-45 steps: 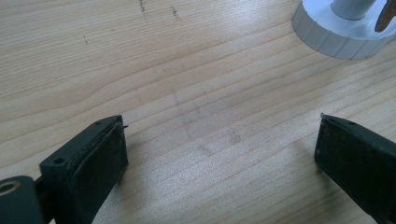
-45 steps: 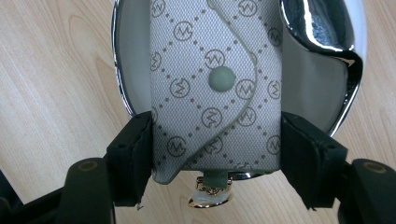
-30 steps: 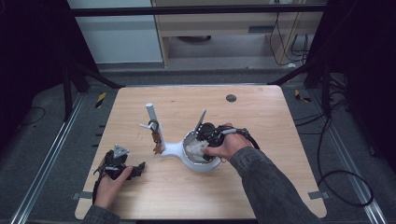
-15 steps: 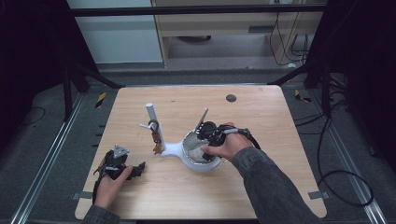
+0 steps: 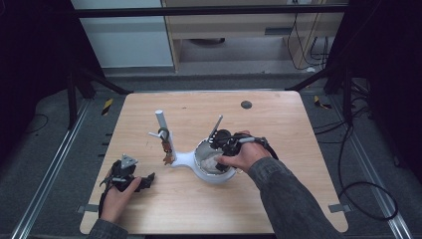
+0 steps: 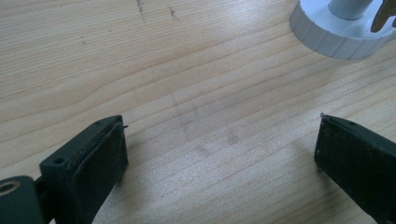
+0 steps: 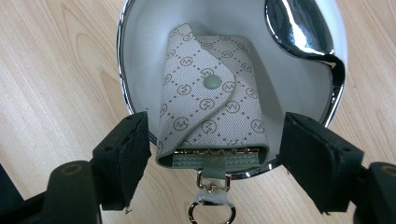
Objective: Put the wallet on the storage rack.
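A white stand (image 5: 183, 159) carries an upright post (image 5: 161, 124) and a chrome-rimmed bowl (image 5: 215, 175). In the bowl (image 7: 140, 56) lies a beige patterned key pouch (image 7: 210, 98) with a snap button; its ring end (image 7: 211, 205) hangs over the near rim. My right gripper (image 7: 217, 135) is open, one jaw on each side of the pouch with a gap to both. In the high view the right gripper (image 5: 221, 143) sits over the bowl. My left gripper (image 5: 142, 180) rests at the front left, and in its own view the left gripper (image 6: 224, 130) is open just above bare wood.
A brown key-like piece (image 5: 166, 155) hangs from the post. A thin metal rod (image 5: 215, 127) slants up from the bowl's far side. A small dark disc (image 5: 246, 104) lies at the back of the table (image 5: 278, 124). The stand's round base (image 6: 336, 37) is beyond the left jaws.
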Available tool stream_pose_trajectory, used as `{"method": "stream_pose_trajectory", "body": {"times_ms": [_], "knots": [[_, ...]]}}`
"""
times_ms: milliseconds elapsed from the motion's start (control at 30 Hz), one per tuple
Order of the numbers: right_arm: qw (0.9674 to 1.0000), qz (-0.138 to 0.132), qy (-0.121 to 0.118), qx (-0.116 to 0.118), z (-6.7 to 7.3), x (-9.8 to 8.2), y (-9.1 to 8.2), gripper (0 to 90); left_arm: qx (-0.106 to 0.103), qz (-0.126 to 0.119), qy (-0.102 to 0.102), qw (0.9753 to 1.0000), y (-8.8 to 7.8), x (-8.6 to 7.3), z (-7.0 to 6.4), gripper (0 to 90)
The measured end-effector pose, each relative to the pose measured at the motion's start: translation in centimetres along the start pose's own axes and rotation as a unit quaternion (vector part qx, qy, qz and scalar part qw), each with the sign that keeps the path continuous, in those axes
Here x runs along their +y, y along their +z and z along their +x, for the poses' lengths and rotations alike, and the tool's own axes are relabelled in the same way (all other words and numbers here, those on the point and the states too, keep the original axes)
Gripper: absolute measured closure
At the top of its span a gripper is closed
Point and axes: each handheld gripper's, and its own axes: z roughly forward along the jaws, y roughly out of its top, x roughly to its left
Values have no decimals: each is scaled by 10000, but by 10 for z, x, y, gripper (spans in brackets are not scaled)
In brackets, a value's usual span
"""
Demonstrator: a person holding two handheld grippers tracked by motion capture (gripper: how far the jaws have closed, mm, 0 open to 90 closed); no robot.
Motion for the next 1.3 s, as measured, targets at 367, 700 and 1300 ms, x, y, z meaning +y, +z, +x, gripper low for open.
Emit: {"method": "stream_pose_trajectory", "body": {"times_ms": [367, 700, 1300], "knots": [[9998, -192, 15, -45, 2, -9, -12, 239, 1, 2, -6, 10000, 0, 0, 0, 18], [9988, -463, 145, -95, 2, -22, -21, 210, -4, 9, -2, 10000, 0, 0, 0, 19], [9916, -1144, 544, -244, -5, -48, -37, 100, -5, 9, -3, 10000, 0, 0, 0, 19]]}}
